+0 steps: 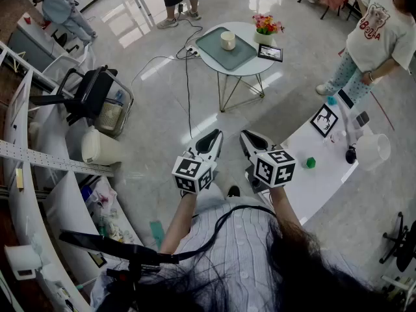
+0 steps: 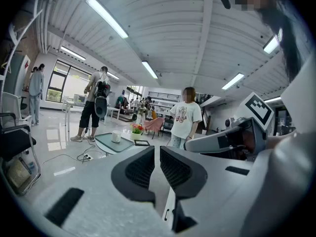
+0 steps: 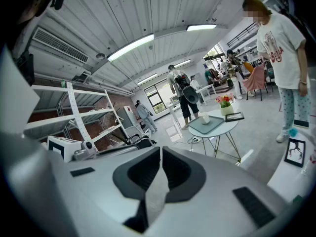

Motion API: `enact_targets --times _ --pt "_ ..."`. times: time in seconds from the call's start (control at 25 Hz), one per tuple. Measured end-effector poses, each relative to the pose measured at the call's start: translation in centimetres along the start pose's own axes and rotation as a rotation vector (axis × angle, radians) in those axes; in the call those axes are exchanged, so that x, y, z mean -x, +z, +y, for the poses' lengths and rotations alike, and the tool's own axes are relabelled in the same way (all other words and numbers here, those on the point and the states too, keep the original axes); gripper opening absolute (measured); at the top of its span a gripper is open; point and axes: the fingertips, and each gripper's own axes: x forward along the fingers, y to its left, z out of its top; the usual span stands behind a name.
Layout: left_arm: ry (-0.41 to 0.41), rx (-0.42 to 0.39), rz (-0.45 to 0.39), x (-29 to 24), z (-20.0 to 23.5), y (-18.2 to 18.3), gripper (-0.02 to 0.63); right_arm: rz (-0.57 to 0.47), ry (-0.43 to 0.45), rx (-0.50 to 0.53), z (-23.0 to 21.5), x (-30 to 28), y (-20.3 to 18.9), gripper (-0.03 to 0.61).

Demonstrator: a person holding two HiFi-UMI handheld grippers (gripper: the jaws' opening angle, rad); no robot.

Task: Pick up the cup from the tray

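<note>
Left gripper point(image 1: 216, 135), right gripper point(image 1: 246, 136): jaws together, empty.

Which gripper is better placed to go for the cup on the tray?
Left, marginally. The left gripper and right gripper are both shut and far from the round table, with the cup roughly ahead between them. The flowers and picture frame stand right of the tray, so the left approach looks clearer.

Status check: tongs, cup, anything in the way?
Left tongs shut, empty; right tongs shut, empty. Cup upright on tray, round table, well ahead, untouched. Cable on floor beside table.
</note>
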Motion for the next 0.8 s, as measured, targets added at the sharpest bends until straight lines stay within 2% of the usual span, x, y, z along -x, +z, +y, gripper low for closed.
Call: enact_targets --times 0.56,0.8 --pt "-0.016 0.004 0.017 -2.0 0.8 0.4 0.020 -0.019 -0.021 -0.029 -2.1 -1.4 1.1 0.041" --pt "-0.039 0.013 0.046 -4.8 3.1 0.1 0.041 0.009 -0.034 -0.032 -3.6 -4.2 1.6 0.041"
